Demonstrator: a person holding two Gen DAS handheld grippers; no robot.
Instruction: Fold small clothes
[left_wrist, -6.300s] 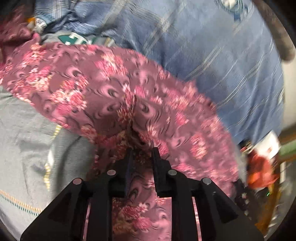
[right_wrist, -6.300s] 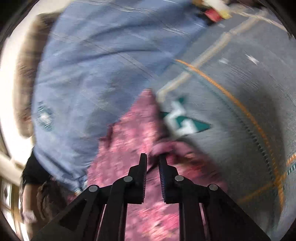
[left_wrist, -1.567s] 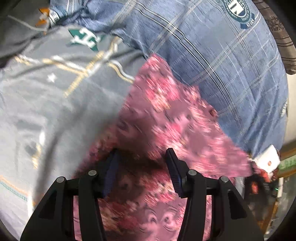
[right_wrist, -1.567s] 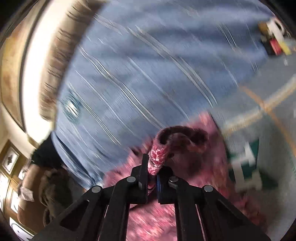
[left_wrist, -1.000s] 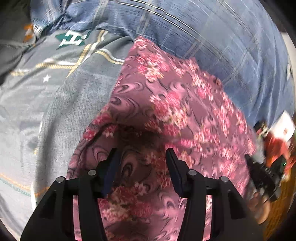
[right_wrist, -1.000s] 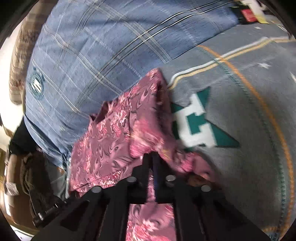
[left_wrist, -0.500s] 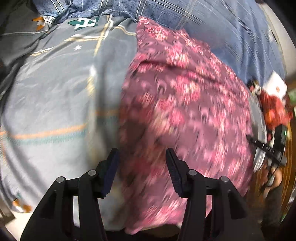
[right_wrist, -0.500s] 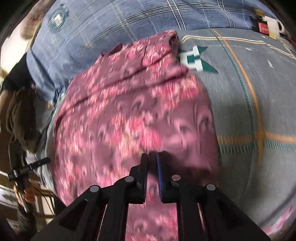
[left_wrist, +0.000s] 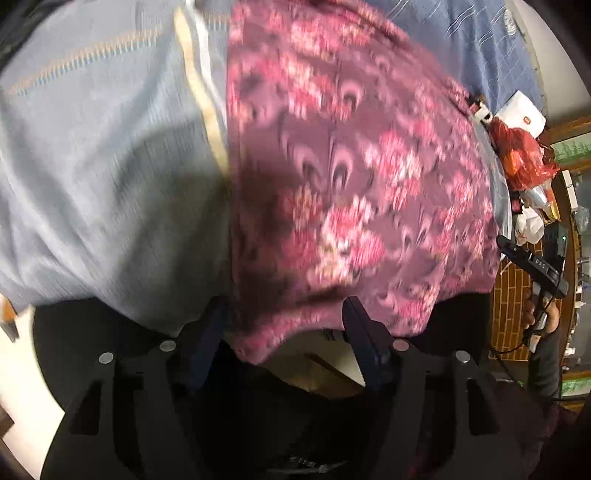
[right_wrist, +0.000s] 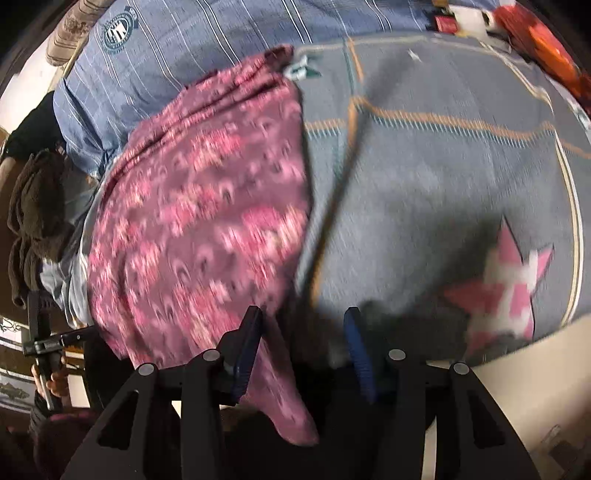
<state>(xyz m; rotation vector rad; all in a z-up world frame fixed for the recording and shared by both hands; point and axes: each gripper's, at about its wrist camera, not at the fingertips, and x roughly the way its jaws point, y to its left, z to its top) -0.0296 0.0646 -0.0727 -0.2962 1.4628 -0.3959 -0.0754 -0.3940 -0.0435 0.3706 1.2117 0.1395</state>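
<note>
A maroon garment with pink flowers (left_wrist: 354, 177) lies spread flat on a grey bedcover (left_wrist: 103, 155), its near edge hanging over the bed's front edge. My left gripper (left_wrist: 282, 325) is open at that near edge, with the cloth's hem between its fingers but not clamped. In the right wrist view the same garment (right_wrist: 199, 221) lies left of centre. My right gripper (right_wrist: 303, 332) is open at the garment's near right corner, and a flap of cloth hangs down by its left finger (right_wrist: 247, 339).
A blue plaid cover (right_wrist: 207, 48) lies behind the garment. The grey bedcover (right_wrist: 443, 177) carries a pink star (right_wrist: 506, 284) and orange stripes. Red bags and a white box (left_wrist: 524, 122) sit at the far side. A dark clothes pile (right_wrist: 33, 218) is at the left.
Both grippers have pulled back toward the bed's front edge. The right gripper, shut on the cloth before, has opened and let it go. The garment now lies flat.
</note>
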